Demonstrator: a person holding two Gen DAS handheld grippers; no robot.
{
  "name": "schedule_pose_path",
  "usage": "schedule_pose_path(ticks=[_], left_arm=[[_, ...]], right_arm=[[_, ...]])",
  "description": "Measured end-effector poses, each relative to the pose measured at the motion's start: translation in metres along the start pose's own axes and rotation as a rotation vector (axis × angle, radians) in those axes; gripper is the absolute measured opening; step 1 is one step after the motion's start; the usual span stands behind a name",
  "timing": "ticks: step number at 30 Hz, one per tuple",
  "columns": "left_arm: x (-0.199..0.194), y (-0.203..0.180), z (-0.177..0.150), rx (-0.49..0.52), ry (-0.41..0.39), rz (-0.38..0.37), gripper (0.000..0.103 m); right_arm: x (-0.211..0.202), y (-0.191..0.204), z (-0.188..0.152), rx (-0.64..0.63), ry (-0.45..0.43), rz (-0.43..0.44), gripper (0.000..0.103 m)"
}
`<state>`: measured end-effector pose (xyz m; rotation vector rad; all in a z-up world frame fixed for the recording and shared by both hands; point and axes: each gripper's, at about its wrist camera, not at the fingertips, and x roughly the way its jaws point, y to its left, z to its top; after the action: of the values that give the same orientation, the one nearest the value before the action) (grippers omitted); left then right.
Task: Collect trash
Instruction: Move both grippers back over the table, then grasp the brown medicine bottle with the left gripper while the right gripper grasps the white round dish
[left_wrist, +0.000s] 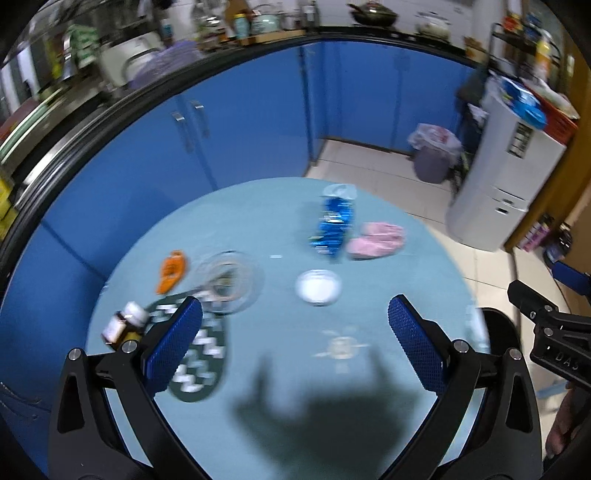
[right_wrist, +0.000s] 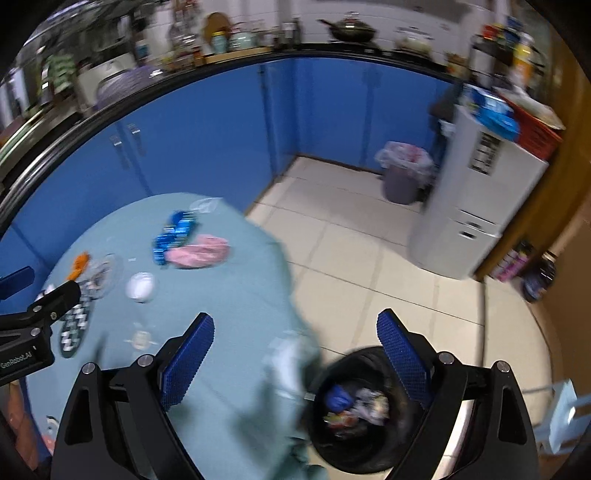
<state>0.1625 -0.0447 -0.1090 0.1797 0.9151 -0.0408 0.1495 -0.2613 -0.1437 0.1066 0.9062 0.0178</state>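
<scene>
Blue fingers (left_wrist: 173, 339) of the left gripper (left_wrist: 295, 332) are spread wide apart with nothing between them above the round table (left_wrist: 258, 229), and the right gripper (right_wrist: 295, 350) is likewise held wide open and empty, its right finger seen over the black bin (right_wrist: 354, 454) on the floor just right of the table. Inside the bin, crumpled trash (right_wrist: 354, 406) is visible. On the far side of the table, a blue wrapper (left_wrist: 332, 229) is seen touching a pink cloth (left_wrist: 376, 240), a white cup (left_wrist: 318, 286) nearer, a glass bowl (left_wrist: 231, 280) to the left, and an orange packet (left_wrist: 171, 271) beside it.
</scene>
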Motion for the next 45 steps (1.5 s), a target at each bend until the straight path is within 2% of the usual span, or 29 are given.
schedule_pose_path(ticks=[3, 6, 9, 16, 20, 27, 33, 35, 36, 38, 41, 43, 45], left_arm=[[0.003, 0.038, -0.008, -0.004, -0.020, 0.060, 0.099], [0.009, 0.070, -0.015, -0.012, -0.025, 0.089, 0.099], [0.022, 0.106, -0.024, -0.036, -0.008, 0.132, 0.099], [0.059, 0.161, -0.046, -0.074, 0.051, 0.140, 0.099], [0.079, 0.182, -0.053, -0.101, 0.070, 0.109, 0.099], [0.108, 0.204, -0.054, -0.177, 0.074, -0.072, 0.099], [0.119, 0.208, -0.055, -0.181, 0.082, -0.046, 0.097], [0.121, 0.209, -0.057, -0.175, 0.094, -0.040, 0.086], [0.122, 0.210, -0.059, -0.173, 0.100, -0.031, 0.084], [0.122, 0.213, -0.062, -0.170, 0.109, -0.018, 0.069], [0.121, 0.219, -0.068, -0.176, 0.117, -0.023, 0.054], [0.119, 0.220, -0.069, -0.177, 0.119, -0.015, 0.054], [0.116, 0.220, -0.071, -0.188, 0.121, -0.014, 0.052]], right_arm=[[0.016, 0.035, 0.006, -0.036, 0.021, 0.068, 0.088], [0.033, 0.072, 0.009, -0.081, 0.031, 0.101, 0.088], [0.048, 0.098, 0.010, -0.115, 0.047, 0.105, 0.088], [0.089, 0.133, 0.011, -0.150, 0.107, 0.077, 0.088], [0.108, 0.147, 0.010, -0.170, 0.137, 0.052, 0.088], [0.128, 0.159, 0.007, -0.219, 0.151, -0.010, 0.088], [0.133, 0.163, 0.005, -0.234, 0.137, -0.025, 0.087], [0.133, 0.166, 0.006, -0.241, 0.133, -0.029, 0.087], [0.132, 0.167, 0.005, -0.247, 0.128, -0.030, 0.086], [0.130, 0.170, 0.004, -0.255, 0.122, -0.019, 0.080], [0.127, 0.174, 0.001, -0.275, 0.114, 0.005, 0.061], [0.122, 0.180, -0.001, -0.294, 0.108, 0.031, 0.039], [0.116, 0.185, -0.005, -0.319, 0.091, 0.013, 0.039]])
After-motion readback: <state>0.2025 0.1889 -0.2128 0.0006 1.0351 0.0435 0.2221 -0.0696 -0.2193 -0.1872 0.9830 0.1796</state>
